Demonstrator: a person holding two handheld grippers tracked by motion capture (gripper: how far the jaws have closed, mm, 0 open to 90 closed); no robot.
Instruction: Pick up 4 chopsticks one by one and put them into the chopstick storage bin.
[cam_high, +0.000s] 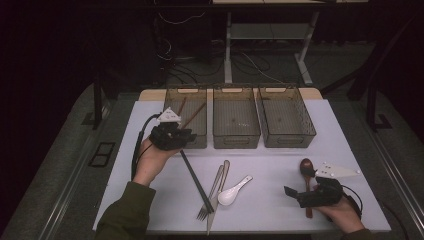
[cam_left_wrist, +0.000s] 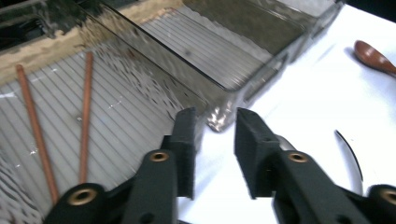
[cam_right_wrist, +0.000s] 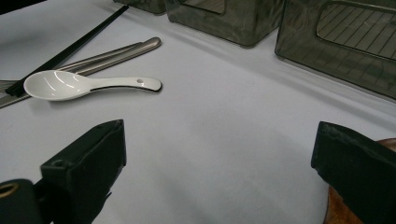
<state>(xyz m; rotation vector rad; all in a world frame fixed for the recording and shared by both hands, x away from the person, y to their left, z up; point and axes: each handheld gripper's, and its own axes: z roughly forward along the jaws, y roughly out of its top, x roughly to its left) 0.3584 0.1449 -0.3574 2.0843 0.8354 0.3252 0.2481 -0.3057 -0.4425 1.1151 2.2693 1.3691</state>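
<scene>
Three clear bins stand in a row at the back of the white table (cam_high: 150, 190). The left bin (cam_high: 196, 141) holds two brown chopsticks (cam_left_wrist: 85, 112). My left gripper (cam_high: 172, 136) (cam_left_wrist: 215, 119) hovers at that bin's front right corner, open a narrow gap with nothing between the jaws. On the table lie black chopsticks (cam_high: 196, 181), a metal fork and knife (cam_high: 216, 190), a white spoon (cam_high: 234, 191) (cam_right_wrist: 70, 85) and a brown wooden spoon (cam_high: 306, 170) (cam_left_wrist: 373, 56). My right gripper (cam_high: 299, 183) (cam_right_wrist: 219, 140) is wide open just over the table beside the wooden spoon (cam_right_wrist: 338, 212).
The middle bin (cam_high: 236, 141) and right bin (cam_high: 287, 142) look empty. Bare tabletop stretches between the white spoon and my right gripper. The table's front edge is close under both hands. Desk legs and cables stand on the dark floor behind.
</scene>
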